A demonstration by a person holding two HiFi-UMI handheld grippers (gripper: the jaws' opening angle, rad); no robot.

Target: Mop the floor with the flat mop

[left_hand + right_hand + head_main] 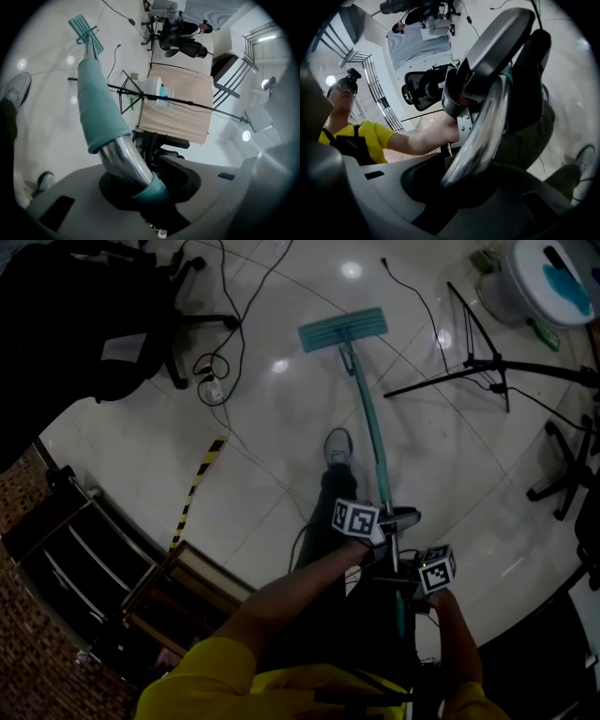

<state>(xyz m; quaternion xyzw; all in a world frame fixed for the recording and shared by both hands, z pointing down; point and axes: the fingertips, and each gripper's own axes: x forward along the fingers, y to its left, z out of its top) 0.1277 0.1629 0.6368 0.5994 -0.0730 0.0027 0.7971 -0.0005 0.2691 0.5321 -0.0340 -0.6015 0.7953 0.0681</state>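
Clamped on the flat mop [98, 108] with the left tongs [140, 190]: closed snug round the chrome tube at a teal collar, just below the long teal sleeve. Same grip at the right tongs [454, 180], shut round bare chrome on the same handle. From the head view, left tongs [375, 526] farther down the shaft, right tongs [422, 579] just behind, near the handle's upper end and close to the yellow sleeves [206, 681]. Only from up there, the whole run of the mop: slanting away to its teal head, flat on the floor [281, 437], out ahead of a grey shoe [338, 446]. Only in the left gripper view, a beige table [176, 105] with a white jug [152, 89] at its near edge, and a black stand [140, 96] crossing in front. Only in the right gripper view, the person's yellow shirt [361, 136] under dark straps, a hand on the other tongs, and stair railings [377, 93] behind. Underfoot, pale glossy tiles with ceiling lights mirrored in them. Black cables [220, 362] looping across, yellow-black striped tape [199, 486] at the left, a black office chair [103, 315] top left, a white tub [539, 282] with blue inside top right. Dark shelving [94, 549] against a brick wall [19, 493] at the left edge.
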